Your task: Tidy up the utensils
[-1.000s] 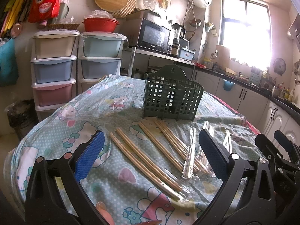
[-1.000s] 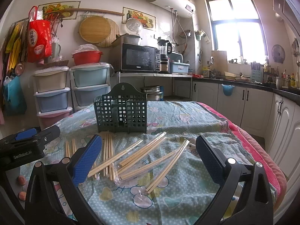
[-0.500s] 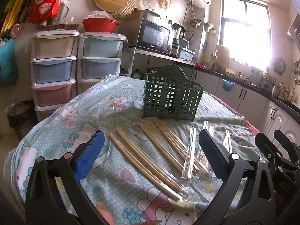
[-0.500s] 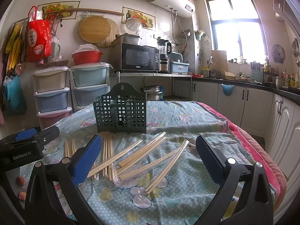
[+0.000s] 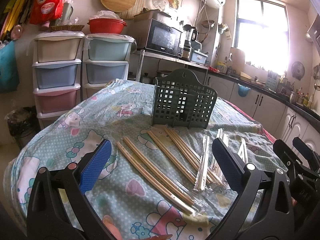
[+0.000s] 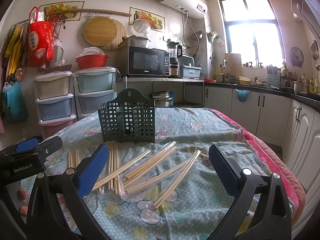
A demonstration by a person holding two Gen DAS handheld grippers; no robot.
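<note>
nothing's really changed vs a sec ago: both grippers hover in the same spots over the table (image 5: 60, 132), no chopstick has shifted. so task hasn't started, imo.

left gripper (image 5: 160, 160): jaws spread wide, nothing between them. right gripper (image 6: 158, 166): same, spread and empty. each shows at the edge of the other's view (they're side by side, near the table's front edge).

chopsticks (image 5: 156, 166) lie loose on the cloth in front of the caddy (image 5: 184, 104), bare ones to the left, some in clear wrappers (image 6: 166, 170) to the right, a few crossing each other. caddy stands upright w/ nothing seen inside thru the grid.

meaning: all sticks are left to move. prob next is dropping a gripper onto one pair; the wrapped ones look slippery and overlapped, so the separate bare pair at left seems the easier first pick.
</note>
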